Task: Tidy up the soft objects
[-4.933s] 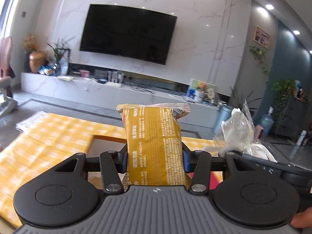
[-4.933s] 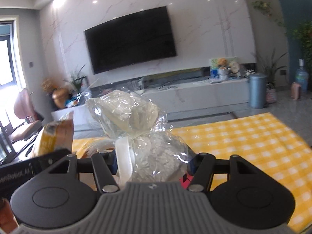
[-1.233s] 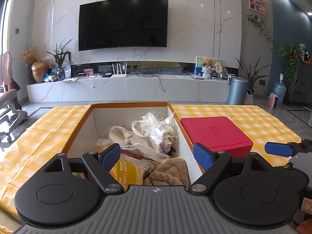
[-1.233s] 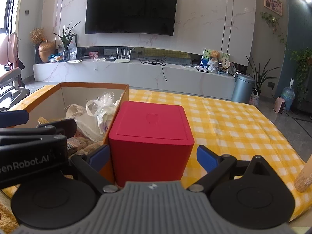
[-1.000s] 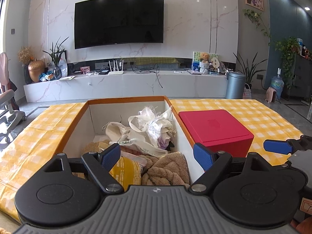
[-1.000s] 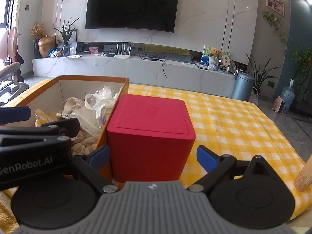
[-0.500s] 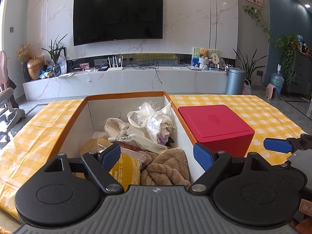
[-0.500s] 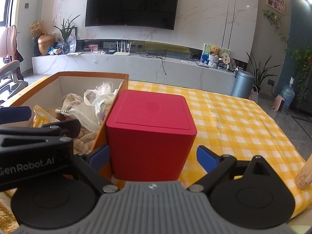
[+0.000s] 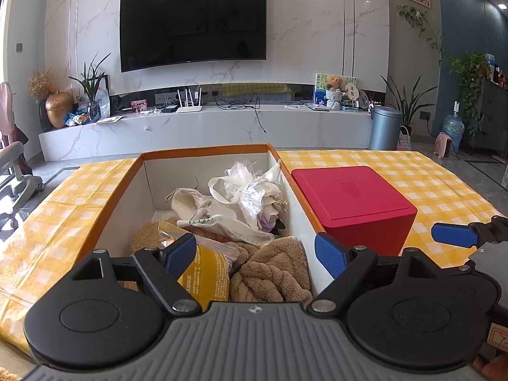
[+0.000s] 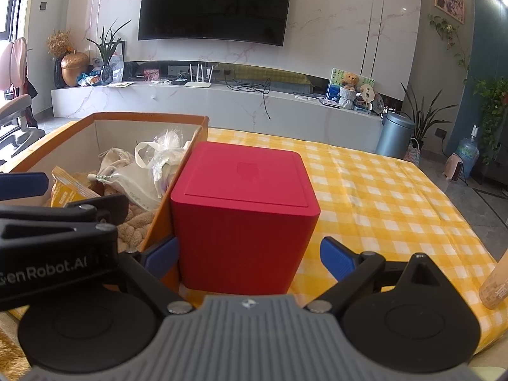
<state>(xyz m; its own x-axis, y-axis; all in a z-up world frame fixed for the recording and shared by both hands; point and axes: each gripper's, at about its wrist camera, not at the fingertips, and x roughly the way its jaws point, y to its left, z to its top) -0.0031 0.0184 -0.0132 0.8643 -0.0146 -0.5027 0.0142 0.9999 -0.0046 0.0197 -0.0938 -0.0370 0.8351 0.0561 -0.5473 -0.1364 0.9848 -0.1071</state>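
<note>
An orange-rimmed cardboard box (image 9: 203, 150) (image 10: 152, 116) holds the soft things: a yellow snack bag (image 9: 206, 274) (image 10: 65, 194), a brown plush towel (image 9: 273, 273), a cream cloth bag (image 9: 190, 204) and a clear plastic-wrapped bundle (image 9: 254, 190) (image 10: 165, 152). My left gripper (image 9: 255, 254) hangs open and empty over the box's near end. Open too, my right gripper (image 10: 249, 255) sits just before a red cube box (image 10: 244, 216) (image 9: 352, 200), its fingers either side of the cube's near face without touching it.
A yellow checked cloth (image 10: 381, 197) covers the table. The red cube stands tight against the box's right wall. A tan cylinder (image 10: 495, 285) pokes in at the right edge. Beyond the table are a TV wall and a low marble shelf (image 9: 222, 127).
Five seconds ago each gripper held an item: the left the yellow snack bag, the right the plastic bundle. Both now lie in the box. Over the last second both grippers drifted slightly nearer.
</note>
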